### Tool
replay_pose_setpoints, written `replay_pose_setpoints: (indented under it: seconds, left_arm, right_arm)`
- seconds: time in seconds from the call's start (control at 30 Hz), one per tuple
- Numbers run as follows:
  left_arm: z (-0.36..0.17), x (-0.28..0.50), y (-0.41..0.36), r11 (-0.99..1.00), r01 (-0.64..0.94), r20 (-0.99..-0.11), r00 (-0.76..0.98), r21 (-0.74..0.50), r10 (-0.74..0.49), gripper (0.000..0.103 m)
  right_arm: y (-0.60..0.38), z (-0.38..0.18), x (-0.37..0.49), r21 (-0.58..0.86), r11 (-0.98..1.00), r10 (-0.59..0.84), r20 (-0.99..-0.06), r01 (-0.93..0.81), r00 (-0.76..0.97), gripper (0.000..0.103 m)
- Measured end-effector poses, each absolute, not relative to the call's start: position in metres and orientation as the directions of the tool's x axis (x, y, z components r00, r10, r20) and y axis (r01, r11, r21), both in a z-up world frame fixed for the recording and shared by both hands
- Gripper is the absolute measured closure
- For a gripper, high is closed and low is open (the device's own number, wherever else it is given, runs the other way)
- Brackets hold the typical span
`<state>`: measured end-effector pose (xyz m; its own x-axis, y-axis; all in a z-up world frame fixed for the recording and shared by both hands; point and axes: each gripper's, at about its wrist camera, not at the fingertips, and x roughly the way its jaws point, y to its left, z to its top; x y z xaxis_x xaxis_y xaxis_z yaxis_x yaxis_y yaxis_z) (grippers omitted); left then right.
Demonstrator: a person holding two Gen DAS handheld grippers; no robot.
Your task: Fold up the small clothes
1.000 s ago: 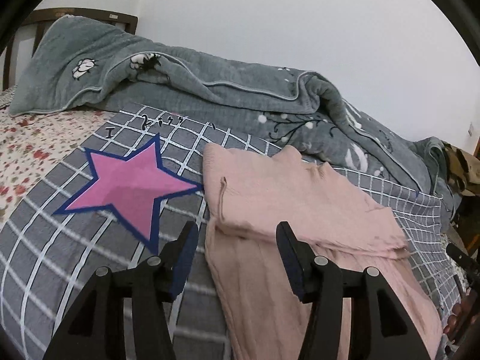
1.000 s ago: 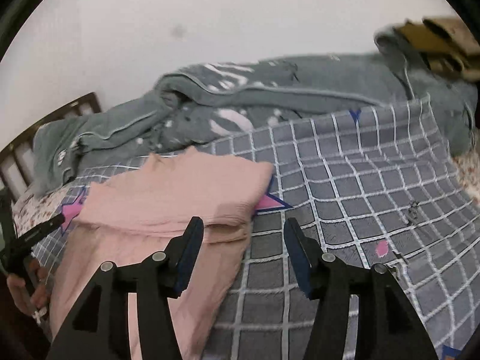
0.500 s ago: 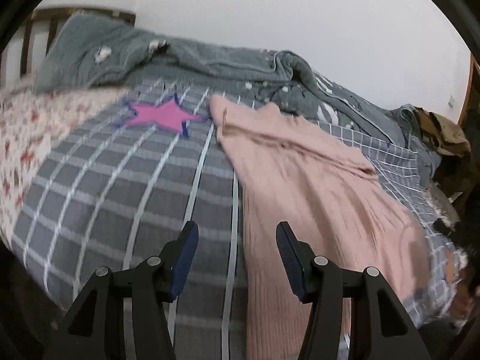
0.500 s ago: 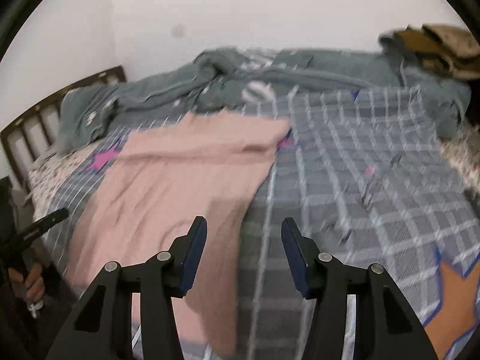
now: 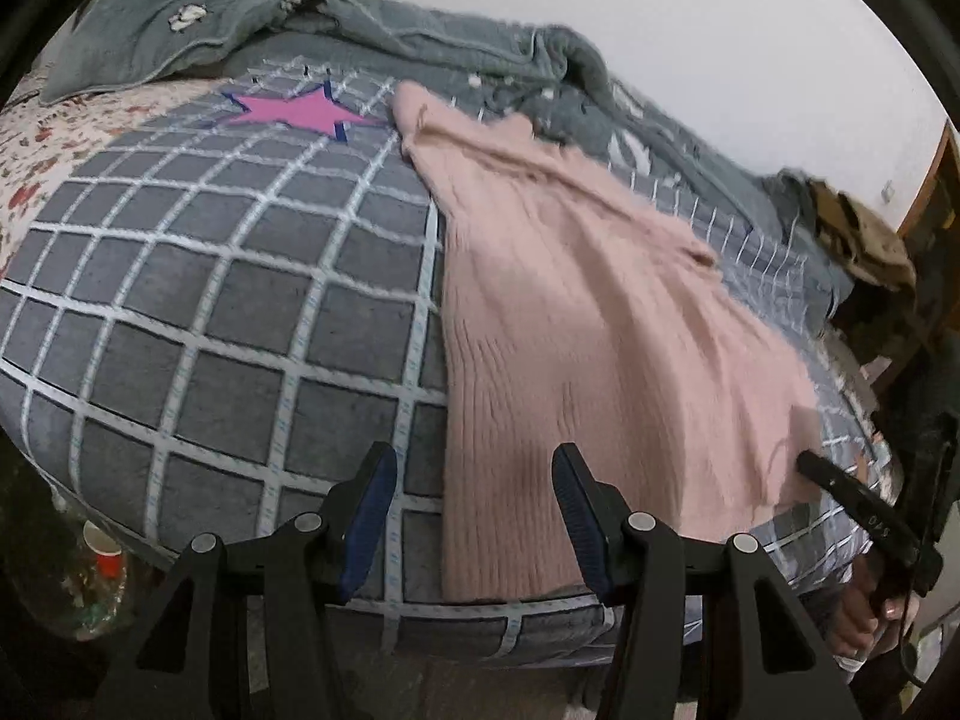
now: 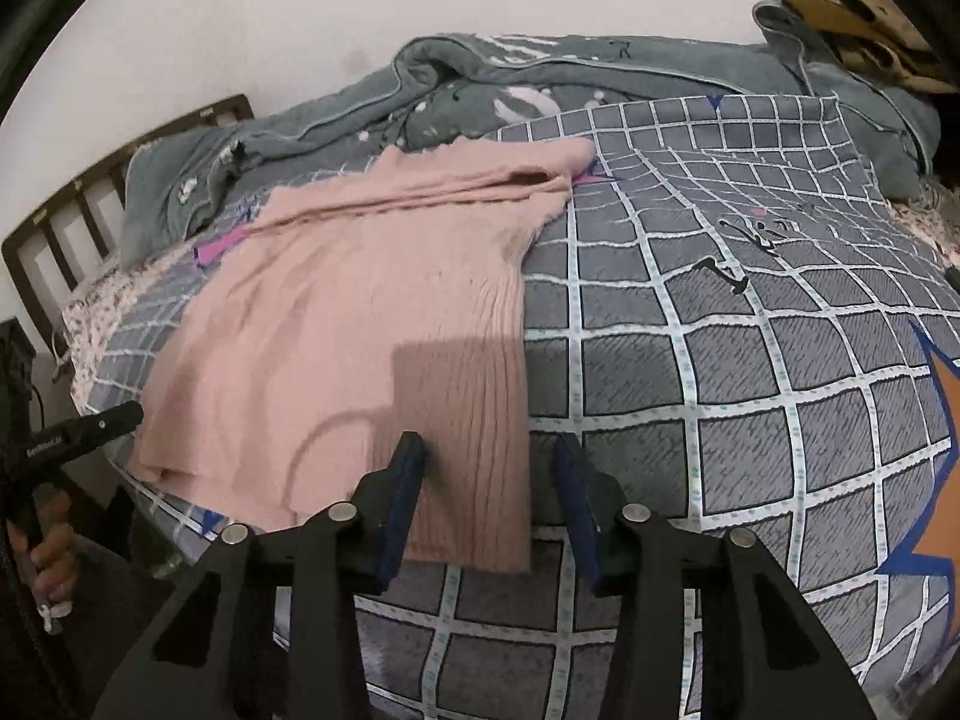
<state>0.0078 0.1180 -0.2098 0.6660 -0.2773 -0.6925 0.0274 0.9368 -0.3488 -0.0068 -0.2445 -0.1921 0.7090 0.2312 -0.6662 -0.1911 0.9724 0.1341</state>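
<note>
A pink ribbed knit sweater (image 5: 588, 324) lies flat on the grey checked bedspread (image 5: 210, 312), its hem toward the bed's near edge and its top folded over at the far end. My left gripper (image 5: 474, 474) stands open just above the hem's left corner, with the cloth's edge between its jaws but not pressed. My right gripper (image 6: 489, 459) hangs over the hem's right corner of the sweater (image 6: 336, 312). Its jaws are closing with the cloth's edge between them, and the pads do not pinch it. Each gripper shows at the side of the other's view.
A rumpled grey quilt (image 5: 420, 42) runs along the wall behind the sweater. A wooden headboard (image 6: 90, 192) stands at the left. Khaki clothes (image 5: 864, 234) are piled at the far right. On the floor below the bed's edge sits a red cup (image 5: 108, 558).
Both grippers have drawn back from the middle of the sweater to its hem at the bed's near edge and sunk lower. The right jaws stand a little narrower.
</note>
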Motion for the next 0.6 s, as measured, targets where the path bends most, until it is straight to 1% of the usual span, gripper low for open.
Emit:
replay_pose_setpoints:
  seconds: [0.07, 0.1, 0.13, 0.17, 0.2, 0.23, 0.27, 0.3, 0.37, 0.4, 0.47, 0.53, 0.6]
  left_arm:
    - [-0.209, 0.008, 0.112, 0.947, 0.018, -0.695, 0.675, -0.320, -0.247, 0.059]
    - [-0.209, 0.009, 0.110, 0.949, 0.019, -0.696, 0.676, -0.313, -0.243, 0.065]
    - [-0.209, 0.009, 0.107, 0.951, 0.023, -0.701, 0.671, -0.307, -0.242, 0.080]
    - [-0.210, 0.010, 0.106, 0.953, 0.024, -0.705, 0.667, -0.302, -0.241, 0.089]
    - [-0.211, 0.011, 0.105, 0.954, 0.027, -0.708, 0.663, -0.300, -0.241, 0.095]
    - [-0.209, 0.010, 0.106, 0.953, 0.028, -0.701, 0.671, -0.302, -0.242, 0.096]
    - [-0.207, 0.008, 0.108, 0.949, 0.032, -0.689, 0.681, -0.312, -0.249, 0.096]
    - [-0.202, 0.005, 0.112, 0.944, 0.037, -0.668, 0.698, -0.327, -0.258, 0.096]
    - [-0.190, -0.008, 0.130, 0.932, 0.023, -0.603, 0.757, -0.361, -0.252, 0.096]
    - [-0.187, -0.012, 0.139, 0.924, 0.010, -0.585, 0.771, -0.382, -0.250, 0.096]
    - [-0.189, -0.018, 0.154, 0.906, -0.016, -0.576, 0.777, -0.423, -0.255, 0.096]
    - [-0.194, -0.019, 0.163, 0.885, -0.013, -0.577, 0.763, -0.465, -0.292, 0.096]
    - [-0.194, -0.021, 0.161, 0.898, -0.011, -0.587, 0.760, -0.439, -0.278, 0.097]
  right_arm:
    - [-0.242, -0.194, -0.007, 0.124, 0.973, 0.227, -0.664, -0.195, 0.712, 0.059]
    - [-0.242, -0.195, -0.006, 0.127, 0.972, 0.231, -0.665, -0.197, 0.710, 0.059]
    - [-0.241, -0.197, -0.005, 0.135, 0.972, 0.234, -0.665, -0.194, 0.709, 0.059]
    - [-0.240, -0.199, -0.004, 0.143, 0.971, 0.238, -0.665, -0.192, 0.708, 0.059]
    - [-0.239, -0.199, -0.004, 0.139, 0.972, 0.235, -0.663, -0.191, 0.711, 0.062]
    - [-0.237, -0.199, -0.004, 0.134, 0.971, 0.235, -0.659, -0.196, 0.715, 0.078]
    - [-0.235, -0.199, -0.004, 0.144, 0.966, 0.257, -0.657, -0.217, 0.709, 0.092]
    - [-0.235, -0.197, -0.004, 0.169, 0.956, 0.291, -0.655, -0.240, 0.697, 0.096]
    - [-0.242, -0.188, -0.011, 0.207, 0.944, 0.329, -0.615, -0.255, 0.717, 0.096]
    - [-0.249, -0.182, -0.017, 0.241, 0.934, 0.357, -0.586, -0.264, 0.727, 0.098]
    - [-0.264, -0.169, -0.031, 0.305, 0.910, 0.406, -0.513, -0.282, 0.756, 0.098]
    - [-0.268, -0.168, -0.036, 0.323, 0.902, 0.419, -0.507, -0.286, 0.753, 0.098]
    - [-0.265, -0.177, -0.035, 0.303, 0.916, 0.394, -0.549, -0.264, 0.737, 0.098]
